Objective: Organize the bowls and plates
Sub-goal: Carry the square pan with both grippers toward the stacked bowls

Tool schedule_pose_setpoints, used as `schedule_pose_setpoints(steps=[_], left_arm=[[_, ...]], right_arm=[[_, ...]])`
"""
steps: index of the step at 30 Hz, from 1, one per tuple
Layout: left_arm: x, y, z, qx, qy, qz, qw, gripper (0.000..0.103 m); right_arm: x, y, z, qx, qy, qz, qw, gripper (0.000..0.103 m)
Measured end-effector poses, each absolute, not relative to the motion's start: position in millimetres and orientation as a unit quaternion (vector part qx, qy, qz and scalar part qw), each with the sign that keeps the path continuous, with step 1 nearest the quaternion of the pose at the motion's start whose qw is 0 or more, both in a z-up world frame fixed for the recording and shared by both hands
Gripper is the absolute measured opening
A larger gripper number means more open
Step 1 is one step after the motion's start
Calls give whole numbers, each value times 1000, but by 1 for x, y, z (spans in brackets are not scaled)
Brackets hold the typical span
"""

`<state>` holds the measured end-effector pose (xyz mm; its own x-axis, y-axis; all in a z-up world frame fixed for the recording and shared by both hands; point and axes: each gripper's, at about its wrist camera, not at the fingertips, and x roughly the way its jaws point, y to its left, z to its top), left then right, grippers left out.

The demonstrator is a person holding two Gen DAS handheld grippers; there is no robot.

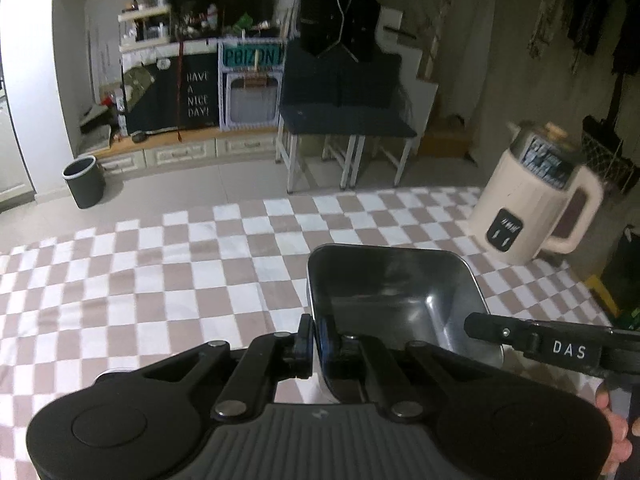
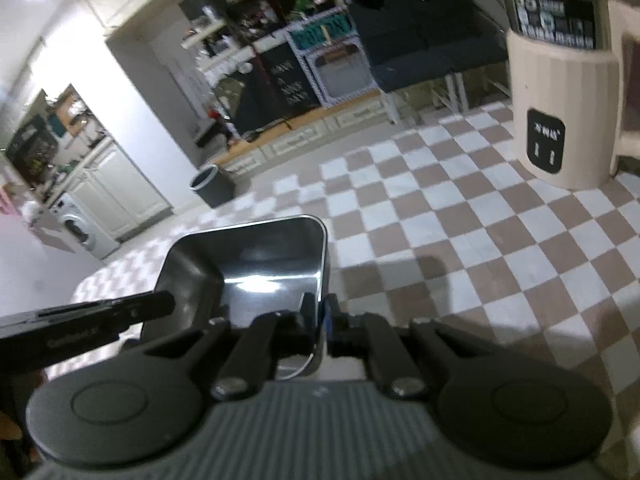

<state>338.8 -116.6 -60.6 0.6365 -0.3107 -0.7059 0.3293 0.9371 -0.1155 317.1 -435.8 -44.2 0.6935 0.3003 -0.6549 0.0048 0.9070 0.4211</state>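
Note:
A square stainless steel bowl (image 1: pixel 394 296) is held above the checkered tablecloth (image 1: pixel 160 272). My left gripper (image 1: pixel 322 346) is shut on its left wall. My right gripper (image 2: pixel 322 320) is shut on its right wall, and the bowl's shiny inside (image 2: pixel 256 272) shows in the right wrist view. Each gripper's finger shows in the other view: the right one (image 1: pixel 532 338) crosses the bowl's right edge, the left one (image 2: pixel 100 312) its left edge. The bowl is empty.
A beige electric kettle-like jug (image 1: pixel 536 196) stands on the tablecloth at the far right; it also shows in the right wrist view (image 2: pixel 560 92). Beyond the table are a dark bin (image 1: pixel 84 180), a bench (image 1: pixel 344 128) and cabinets.

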Motion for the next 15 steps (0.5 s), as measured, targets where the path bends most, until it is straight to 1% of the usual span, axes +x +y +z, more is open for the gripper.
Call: schedule_pose_setpoints(steps=[6, 15], left_arm=[[288, -94, -33, 10, 364, -172, 915, 4], [217, -48, -11, -3, 336, -158, 929, 5]], right_arm=[[279, -426, -20, 194, 362, 115, 904, 6], [229, -398, 0, 165, 342, 168, 910, 8]])
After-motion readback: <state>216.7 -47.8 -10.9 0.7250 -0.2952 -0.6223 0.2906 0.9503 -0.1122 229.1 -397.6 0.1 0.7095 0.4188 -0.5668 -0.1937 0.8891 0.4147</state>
